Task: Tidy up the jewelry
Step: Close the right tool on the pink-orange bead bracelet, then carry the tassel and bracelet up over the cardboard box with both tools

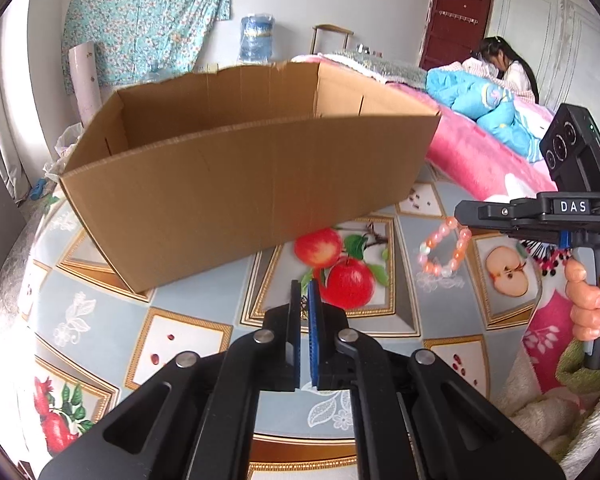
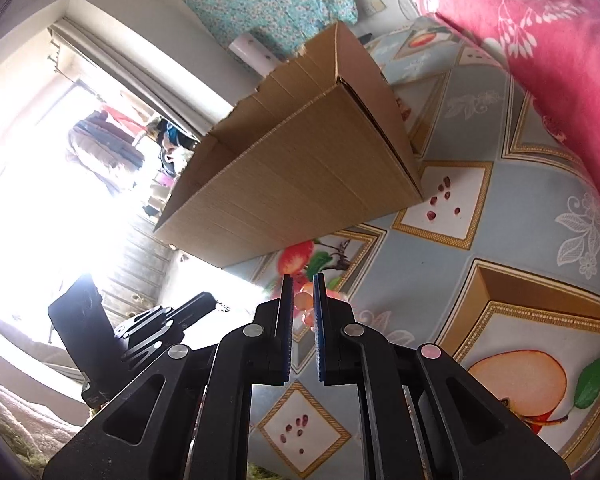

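Observation:
An open-topped cardboard box (image 1: 240,160) stands on the table; in the right wrist view the box (image 2: 300,168) lies ahead and to the left. A bracelet of pink, orange and white beads (image 1: 444,248) dangles just above the tablecloth. My right gripper (image 1: 460,214) is shut on it, and a few beads (image 2: 304,304) show between the pads of that gripper (image 2: 303,280). The left gripper (image 1: 305,286) is shut over the apple print, with nothing visible between its pads. From the right wrist, the left gripper (image 2: 210,300) shows a tiny chain-like bit at its tip; what it is I cannot tell.
A tablecloth (image 1: 204,292) printed with fruit covers the table. A pink blanket (image 1: 472,160) borders it at the right. A person (image 1: 504,68) sits at the back right. A hand (image 1: 588,304) grips the right gripper's handle.

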The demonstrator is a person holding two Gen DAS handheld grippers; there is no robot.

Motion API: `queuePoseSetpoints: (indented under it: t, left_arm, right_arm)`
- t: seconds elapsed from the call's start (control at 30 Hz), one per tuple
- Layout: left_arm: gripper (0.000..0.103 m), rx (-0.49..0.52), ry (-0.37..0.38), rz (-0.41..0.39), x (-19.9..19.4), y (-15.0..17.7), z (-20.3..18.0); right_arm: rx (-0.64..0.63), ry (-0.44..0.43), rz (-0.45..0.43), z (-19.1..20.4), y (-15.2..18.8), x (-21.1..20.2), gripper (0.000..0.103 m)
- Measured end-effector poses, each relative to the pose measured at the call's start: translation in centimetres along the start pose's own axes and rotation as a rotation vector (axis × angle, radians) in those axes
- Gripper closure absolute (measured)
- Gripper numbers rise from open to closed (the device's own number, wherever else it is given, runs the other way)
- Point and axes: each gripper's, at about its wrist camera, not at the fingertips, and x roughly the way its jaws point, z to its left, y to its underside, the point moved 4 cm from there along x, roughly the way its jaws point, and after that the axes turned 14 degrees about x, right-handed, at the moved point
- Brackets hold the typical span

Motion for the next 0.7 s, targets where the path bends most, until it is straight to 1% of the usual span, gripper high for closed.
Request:
queuePoseSetpoints:
  t: [0.2,0.37,0.53,0.6,0.7]
  left_arm:
    - [0.1,0.005,-0.01,-0.04,-1.7,-0.7,-0.2]
    - [0.1,0.002,-0.012,-0.098,-4.1,-1.9,-0.4]
    - [0.1,0.037,-0.032,-0.186,-7.0,-4.6,-0.5]
    - [0.1,0.038,-0.035,-0.221,-7.9,-6.0,-0.1]
    - [0.1,0.029,-0.034,-0.252,-8.5,-8.2,0.8]
  right_arm:
    - [-0.008,-0.027,-0.041,0.4,-0.2,-1.5,0.096]
    - [-0.036,-0.055,-0.084,2.2,0.1,-3.5,0.096]
    - [-0.091,-0.096,-0.131,4.8,-0.9,-5.2,0.096]
    - [-0.121,-0.112,-0.149,6.1,-1.7,-5.9,0.096]
    - [-0.174,-0.144,-0.178,8.2,-3.6,-6.7,0.096]
